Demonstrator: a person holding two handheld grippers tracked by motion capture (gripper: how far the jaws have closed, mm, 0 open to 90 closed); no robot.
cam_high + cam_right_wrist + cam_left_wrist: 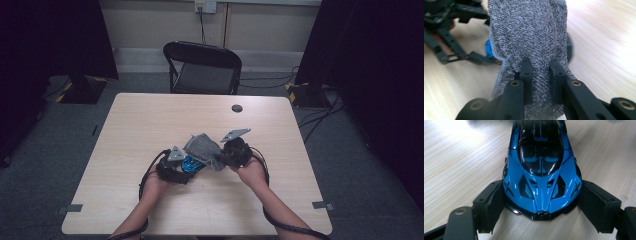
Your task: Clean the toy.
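High view shows my left claw (186, 172) and right claw (216, 159) working close together near the middle of the surface (150, 125), with the blue car (192, 164) between them and the grey cloth (202, 145) draped over its far end. Left gripper view has the car (541, 170) nose-on, its front wedged between the pads, which press on both flanks; that claw stands fairly wide because the car is wide, and it is holding the car down on the surface (461, 157). Right gripper view shows that claw (541, 75) pinched nearly closed on a fold of the cloth (529, 32), the rest of the cloth hanging forward over a sliver of blue car (488, 48), with the left claw's black frame beyond. I judge the work to be wiping the car with the cloth, and I read it as mid-job: both grips are made and the cloth is on the body, but I cannot tell how much of the car has been covered, and the nose in the left claw looks untouched by cloth. The surface is pale wood grain with a small dark round cap (237, 108) near its far edge. Beyond it stands a black folding chair (202, 67), grey floor (350, 165), dark curtains (380, 60) at both sides, and a wall socket (205, 5) with a cable.
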